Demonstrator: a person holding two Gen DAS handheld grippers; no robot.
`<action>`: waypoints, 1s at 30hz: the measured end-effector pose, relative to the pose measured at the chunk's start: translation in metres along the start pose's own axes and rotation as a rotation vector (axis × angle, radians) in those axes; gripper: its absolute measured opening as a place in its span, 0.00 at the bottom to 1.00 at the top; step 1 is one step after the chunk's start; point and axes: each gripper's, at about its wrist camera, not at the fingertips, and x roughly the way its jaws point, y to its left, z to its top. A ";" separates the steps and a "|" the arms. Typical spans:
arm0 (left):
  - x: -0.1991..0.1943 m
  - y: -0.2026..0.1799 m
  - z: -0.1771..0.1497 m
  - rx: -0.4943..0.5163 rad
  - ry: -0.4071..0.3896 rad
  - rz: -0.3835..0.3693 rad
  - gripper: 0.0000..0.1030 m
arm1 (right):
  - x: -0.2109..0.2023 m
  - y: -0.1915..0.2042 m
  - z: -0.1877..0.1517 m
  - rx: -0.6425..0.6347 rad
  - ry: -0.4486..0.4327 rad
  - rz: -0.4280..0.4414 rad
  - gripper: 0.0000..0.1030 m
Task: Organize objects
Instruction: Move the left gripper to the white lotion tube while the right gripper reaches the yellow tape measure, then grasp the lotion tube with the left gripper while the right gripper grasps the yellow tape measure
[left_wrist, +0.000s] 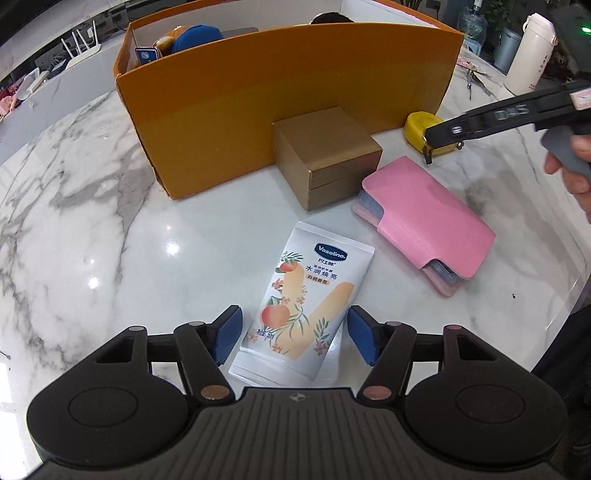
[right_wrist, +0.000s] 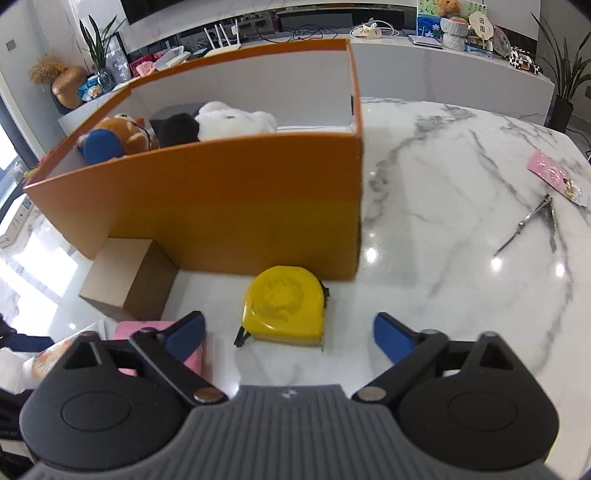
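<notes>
The orange box stands open on the marble table, with plush toys already inside at its left end. Against its near wall sits a small brown carton, touching it; just right of the carton lies a pink case, tilted, and at the box's right corner the yellow tape measure rests flat on the table. Right of the box, well apart, lie a metal compass and a pink packet; a white flask stands beyond.

My left gripper is spread wide, its blue pads either side of the lower end of the Vaseline tube — not touching it. The tube lies flat, in front of the carton.

My right gripper is also wide open, empty — the tape measure sits just ahead, between the fingers' line, with the box wall right behind it.
</notes>
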 end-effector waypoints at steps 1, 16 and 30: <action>0.000 0.000 0.000 0.003 -0.001 -0.003 0.67 | 0.005 0.002 0.001 0.001 0.008 -0.004 0.80; -0.002 -0.001 0.000 -0.041 -0.007 0.021 0.54 | 0.010 0.014 0.001 -0.060 -0.010 -0.051 0.56; -0.026 -0.002 0.007 -0.095 -0.076 0.014 0.52 | -0.027 0.001 0.000 -0.008 -0.047 0.012 0.56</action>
